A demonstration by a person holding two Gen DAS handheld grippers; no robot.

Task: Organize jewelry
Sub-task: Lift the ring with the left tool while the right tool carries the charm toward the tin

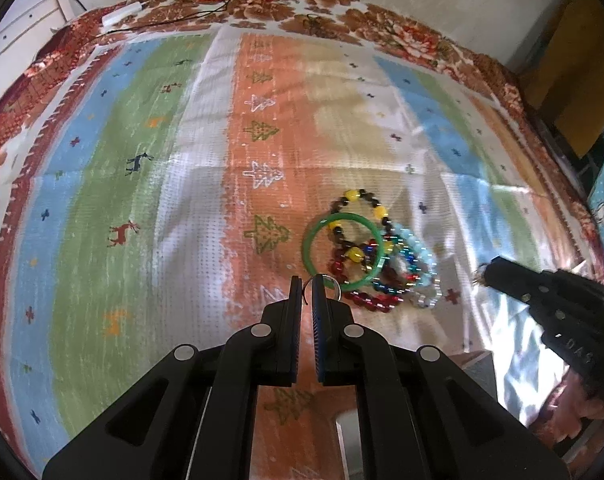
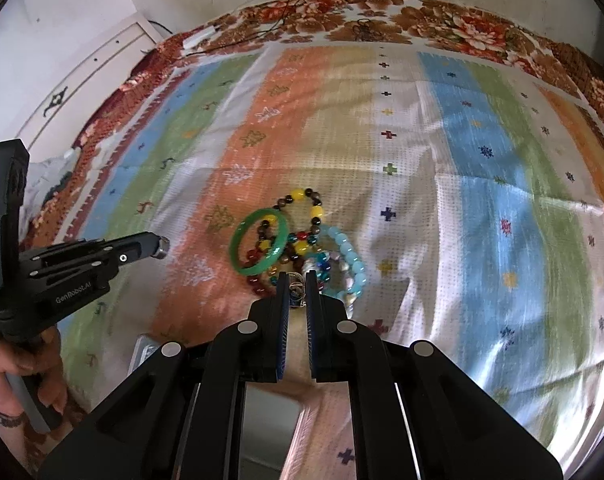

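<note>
Left wrist view first: the left tool (image 1: 306,285) has its fingers pinched down to a narrow slit with a thin silver ring (image 1: 325,283) caught at the tips, so it's clenched on that. The ring sits right at the near edge of the green bangle (image 1: 343,254), which I'll use as my landmark. The bangle lies flat on the striped cloth (image 1: 150,184), opening facing up. The yellow-and-brown bead bracelet (image 1: 359,216) runs from beyond the bangle down through its hole. The dark red beads (image 1: 375,300) and pale blue bead bracelet (image 1: 415,252) are piled on the bangle's right. The right tool (image 1: 481,274) pokes in from the far right of the bangle with something small at its tip; too tiny to name.

Right wrist view: the right tool (image 2: 298,282) is nearly closed around a small silvery piece (image 2: 297,289), just on the near side of the bangle (image 2: 258,242), over the pile. Can't tell if it's actually gripping or just hovering. The left tool (image 2: 162,246) is well left of the bangle. A flat grey tray edge (image 2: 144,350) shows nearer to us, left of the pile.

My guess: we're mid-sorting, small pieces being picked out of the heap. Next move needs lifting clear without snagging the bead loops.
</note>
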